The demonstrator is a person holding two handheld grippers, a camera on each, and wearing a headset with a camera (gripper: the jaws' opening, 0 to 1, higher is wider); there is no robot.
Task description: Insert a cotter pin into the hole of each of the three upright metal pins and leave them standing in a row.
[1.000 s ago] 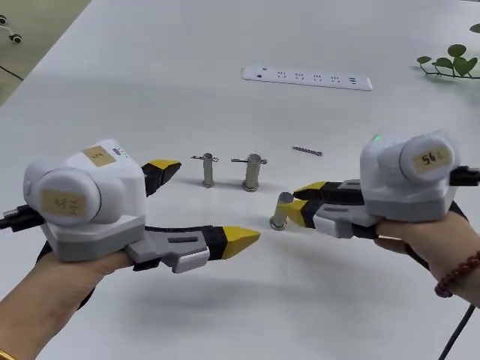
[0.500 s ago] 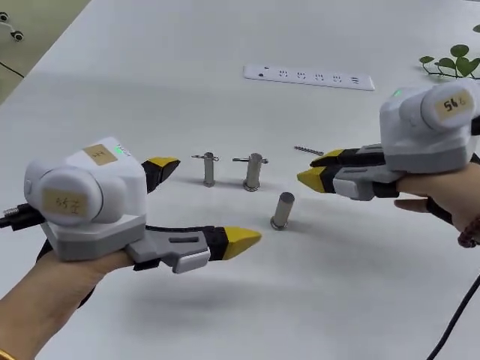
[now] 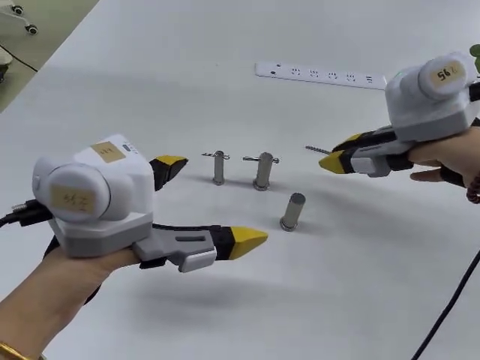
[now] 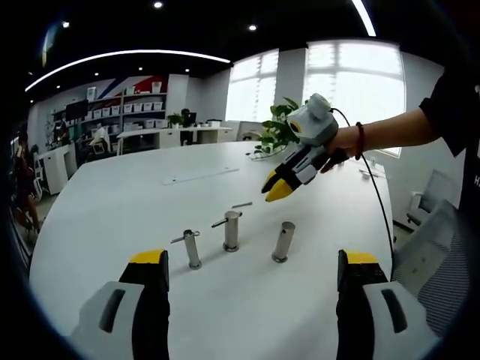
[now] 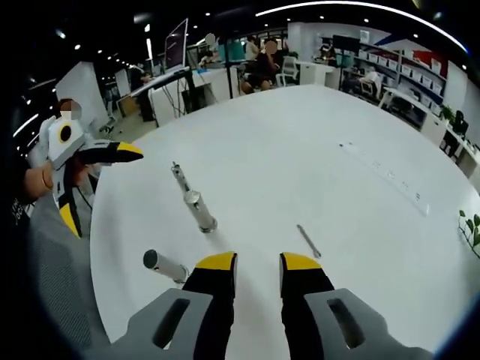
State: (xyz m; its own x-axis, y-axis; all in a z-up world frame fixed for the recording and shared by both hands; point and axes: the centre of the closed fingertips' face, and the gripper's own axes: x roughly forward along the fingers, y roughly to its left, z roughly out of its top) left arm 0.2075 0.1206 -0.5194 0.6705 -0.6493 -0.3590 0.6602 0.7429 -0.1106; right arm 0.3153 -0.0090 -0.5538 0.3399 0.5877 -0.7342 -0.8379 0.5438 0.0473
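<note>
Left tool (image 3: pixel 210 200) wide open, empty, hovering near-left over the worktop (image 3: pixel 225 307). Right tool (image 3: pixel 335 161) barely open, empty, beside the loose cotter pin (image 3: pixel 316 150). Left pin (image 3: pixel 219 168) and middle pin (image 3: pixel 263 172) upright (cotters fitted); bare pin (image 3: pixel 292 212) stands nearer, right.

loose cotter pin (image 3: pixel 313 149): one end hidden behind right gripper (image 3: pixel 335 160) | right hand (image 3: pixel 444 156): cut by picture edge
</note>
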